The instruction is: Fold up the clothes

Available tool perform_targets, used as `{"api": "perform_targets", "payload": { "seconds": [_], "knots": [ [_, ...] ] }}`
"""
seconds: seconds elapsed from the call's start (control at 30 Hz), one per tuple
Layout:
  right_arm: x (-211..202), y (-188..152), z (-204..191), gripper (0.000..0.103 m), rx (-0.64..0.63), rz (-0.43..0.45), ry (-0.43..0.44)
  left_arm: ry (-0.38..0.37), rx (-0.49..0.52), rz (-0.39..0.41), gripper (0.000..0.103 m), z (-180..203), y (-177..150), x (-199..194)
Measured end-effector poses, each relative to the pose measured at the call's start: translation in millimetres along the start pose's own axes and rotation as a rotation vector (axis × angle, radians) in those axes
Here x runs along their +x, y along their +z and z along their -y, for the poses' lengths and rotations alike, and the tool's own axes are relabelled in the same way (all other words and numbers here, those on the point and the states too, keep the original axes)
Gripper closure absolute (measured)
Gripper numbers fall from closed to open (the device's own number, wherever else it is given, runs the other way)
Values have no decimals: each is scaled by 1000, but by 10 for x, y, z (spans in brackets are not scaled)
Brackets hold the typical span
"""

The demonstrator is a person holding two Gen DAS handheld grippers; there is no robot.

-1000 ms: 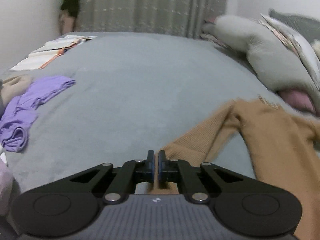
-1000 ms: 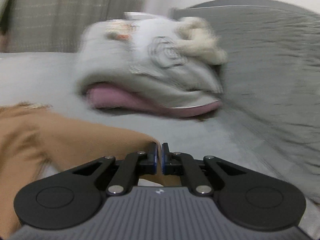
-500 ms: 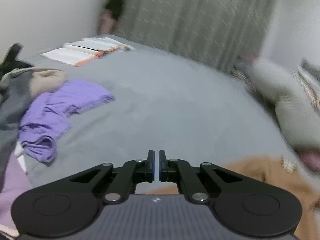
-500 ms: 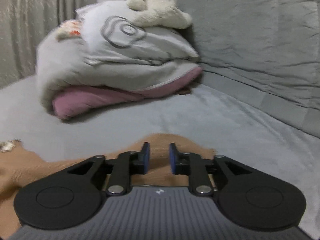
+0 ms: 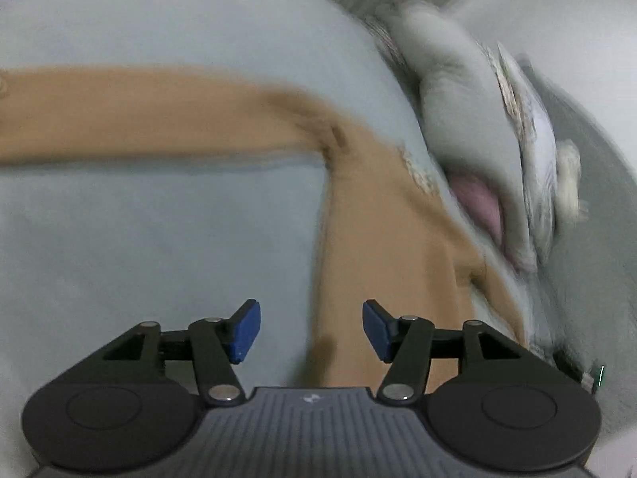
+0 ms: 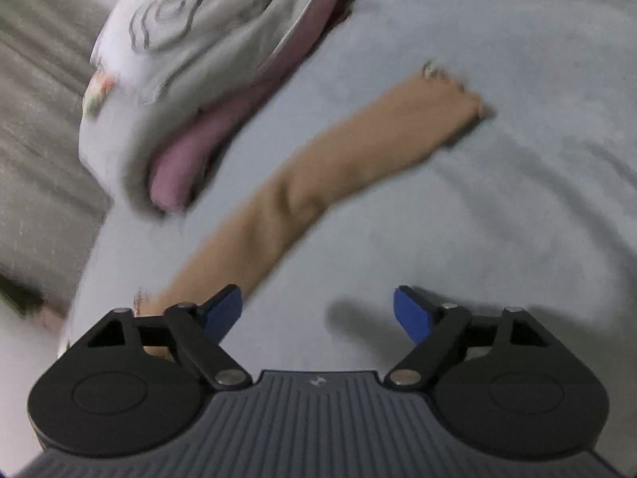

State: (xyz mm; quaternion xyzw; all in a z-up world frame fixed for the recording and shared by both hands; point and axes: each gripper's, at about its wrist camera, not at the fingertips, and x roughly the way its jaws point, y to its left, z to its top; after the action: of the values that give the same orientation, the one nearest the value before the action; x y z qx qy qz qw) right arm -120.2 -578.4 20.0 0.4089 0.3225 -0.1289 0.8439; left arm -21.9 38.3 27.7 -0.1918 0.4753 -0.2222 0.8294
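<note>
Sweater (image 5: 382, 239) lies spread, seemingly flat; left hand-held gripper (image 5: 311, 330) and right hand-held gripper (image 6: 317, 314) released.

Plenty of open grey bedspread (image 5: 159, 239) on the left wrist view, nothing sitting on it between the tan sweater's (image 5: 378, 239) body and its sleeve stretched off to the left. On the right it's tight: the heap of grey and pink pillows (image 5: 469, 127) sits right up against the sweater's edge. Right wrist view is the same deal: the bedspread right of the tan sleeve (image 6: 338, 167) is bare, and the pillow pile (image 6: 171, 91) crowds the left.
</note>
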Motion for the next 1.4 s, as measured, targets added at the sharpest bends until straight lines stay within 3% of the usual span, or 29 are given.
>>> {"api": "perform_targets", "payload": {
  "seconds": [0.1, 0.2, 0.27, 0.37, 0.4, 0.43, 0.47, 0.5, 0.57, 0.67, 0.77, 0.93, 1.03, 1.1, 1.17, 1.2, 1.23, 1.27, 1.3, 1.33, 1.37, 1.4],
  "knots": [
    [30, -287, -302, 19, -236, -192, 208, -47, 11, -55, 27, 140, -229, 55],
    [50, -691, -477, 19, -406, -351, 335, -76, 71, -71, 27, 204, -456, 47],
    [90, -883, -509, 19, -442, -423, 388, -50, 126, -58, 26, 276, -514, 71],
    [171, -1202, -540, 19, -457, -488, 398, -24, 197, -39, 28, 415, -605, 136],
    [149, -1241, -547, 20, -429, -483, 409, -18, 207, -30, 40, 445, -640, 152],
    [154, -1278, -526, 30, -355, -488, 438, -7, 226, -16, 61, 496, -698, 172],
    [186, -1332, -509, 52, -287, -495, 457, 13, 259, 2, 69, 575, -759, 205],
    [217, -1391, -521, 60, -271, -499, 445, 32, 295, 13, 77, 641, -805, 241],
    [249, -1529, -629, 90, -335, -472, 381, 50, 327, 26, 89, 715, -874, 297],
    [191, -1611, -768, 92, -387, -416, 326, 23, 273, 45, 96, 675, -848, 264],
    [-99, -1555, -879, 93, -411, -313, 341, -33, 215, 103, 98, 654, -804, 7],
    [-808, -1443, -992, 93, -429, -194, 490, -148, 225, 166, 98, 750, -817, -569],
    [-1066, -1400, -1004, 92, -458, -178, 533, -171, 271, 142, 97, 743, -902, -755],
    [-999, -1397, -930, 92, -487, -240, 536, -133, 298, 105, 95, 688, -931, -709],
    [-873, -1373, -857, 85, -498, -303, 510, -78, 284, 85, 92, 587, -916, -647],
    [-747, -1365, -778, 81, -485, -325, 457, -66, 261, 88, 92, 524, -882, -641],
    [-688, -1296, -700, 75, -455, -302, 420, -60, 235, 101, 90, 460, -842, -660],
    [-657, -1207, -627, 70, -422, -265, 393, -50, 217, 121, 88, 405, -797, -690],
    [-665, -1106, -566, 66, -384, -224, 375, -30, 207, 147, 80, 360, -743, -720],
    [-685, -975, -454, 55, -320, -167, 361, -4, 198, 175, 72, 316, -687, -739],
    [-704, -836, -325, 39, -249, -104, 347, 22, 190, 202, 70, 273, -631, -759],
    [-735, -665, -106, 31, -134, -16, 301, 46, 178, 221, 70, 228, -575, -753]
  ]
}}
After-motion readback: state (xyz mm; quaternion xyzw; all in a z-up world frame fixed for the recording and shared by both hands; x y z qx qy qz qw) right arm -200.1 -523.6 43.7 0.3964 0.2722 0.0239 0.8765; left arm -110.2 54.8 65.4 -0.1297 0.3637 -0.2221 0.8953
